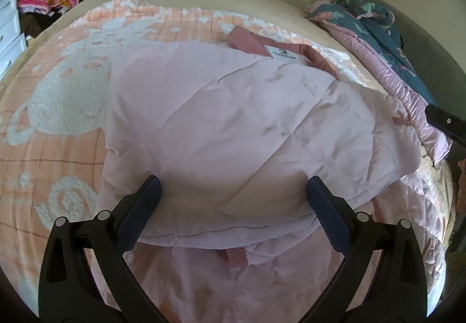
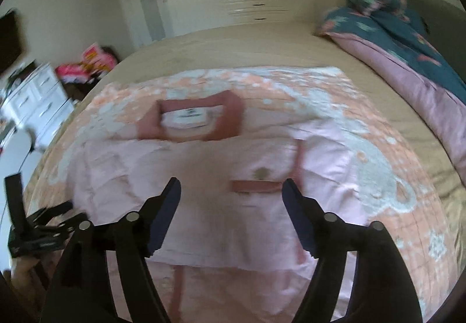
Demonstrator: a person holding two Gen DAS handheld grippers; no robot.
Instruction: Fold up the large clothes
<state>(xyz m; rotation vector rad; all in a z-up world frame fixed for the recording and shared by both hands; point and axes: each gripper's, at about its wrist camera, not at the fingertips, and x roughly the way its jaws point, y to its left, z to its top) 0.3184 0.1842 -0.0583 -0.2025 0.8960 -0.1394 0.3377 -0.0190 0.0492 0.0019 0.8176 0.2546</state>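
Both my grippers, left [image 1: 233, 187] and right [image 2: 231, 192], stand wide, released, gripping nothing, above the near folded edge of the pink garment [image 1: 233, 119].

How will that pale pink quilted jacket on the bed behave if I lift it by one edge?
The pale pink jacket will probably sag and drape, since its folded panel already creases softly. It looks puffy, so likely light for its bulk. Its smooth shell may slip between the pads, and the folded layers could fall open.

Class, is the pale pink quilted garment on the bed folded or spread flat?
Folded: pale pink quilted garment has one layer doubled over another, its folded edge lying across the lower layer.
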